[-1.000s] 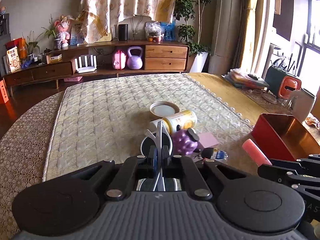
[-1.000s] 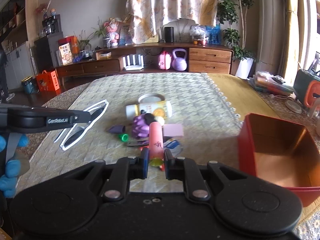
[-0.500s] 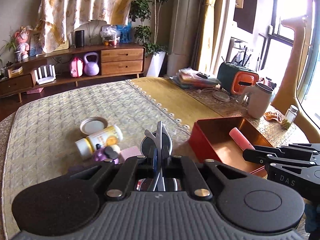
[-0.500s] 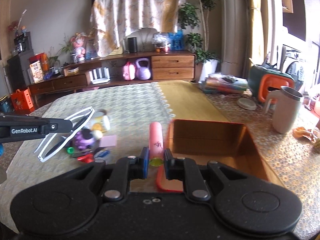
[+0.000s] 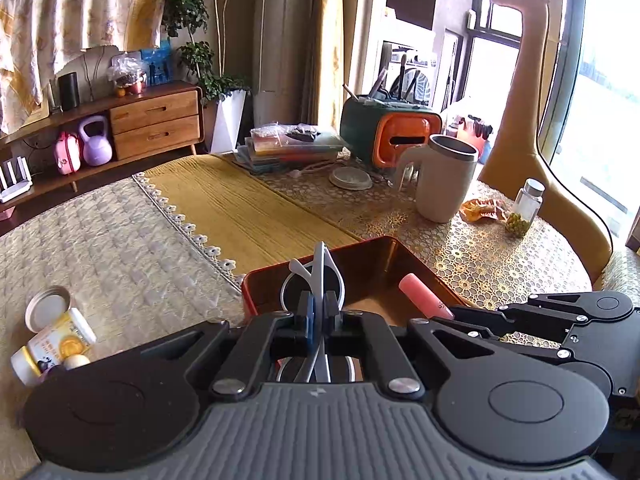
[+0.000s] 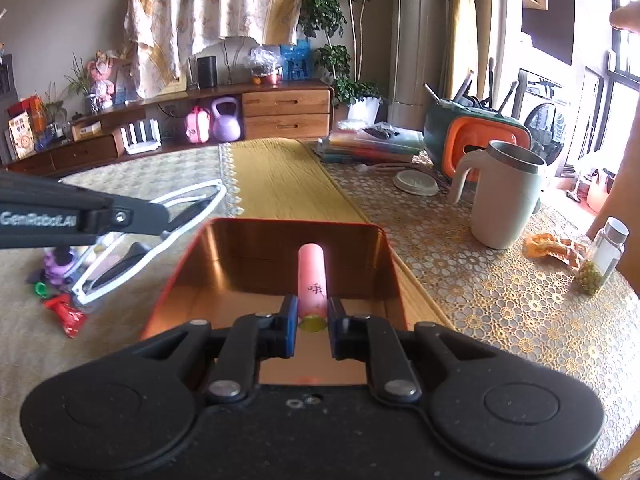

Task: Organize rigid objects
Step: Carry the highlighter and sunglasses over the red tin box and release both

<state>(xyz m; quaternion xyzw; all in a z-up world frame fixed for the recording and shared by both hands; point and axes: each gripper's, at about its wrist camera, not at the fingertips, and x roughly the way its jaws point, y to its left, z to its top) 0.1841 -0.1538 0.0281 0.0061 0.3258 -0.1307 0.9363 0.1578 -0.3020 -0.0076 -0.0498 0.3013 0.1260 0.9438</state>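
Note:
My right gripper (image 6: 313, 312) is shut on a pink tube (image 6: 312, 276) and holds it over the inside of the red tin box (image 6: 376, 236). The tube (image 5: 424, 294) and the box (image 5: 260, 284) also show in the left wrist view. My left gripper (image 5: 319, 308) is shut on white-framed sunglasses (image 5: 316, 276) and holds them just above the box's near left rim. In the right wrist view the sunglasses (image 6: 160, 236) hang left of the box, clamped by the left gripper's fingers (image 6: 132, 216).
Loose items lie on the quilted mat left of the box: a yellow bottle (image 5: 52, 348), a round lid (image 5: 46, 308), a purple toy (image 6: 60, 266), a red wrapper (image 6: 66, 312). A mug (image 6: 504, 200), a small jar (image 6: 600, 256) and a green-orange case (image 6: 476, 140) stand to the right.
Both grippers have swung right from the pile of items to the red box. The pink tube is now over the box's inside and the sunglasses are at its left rim.

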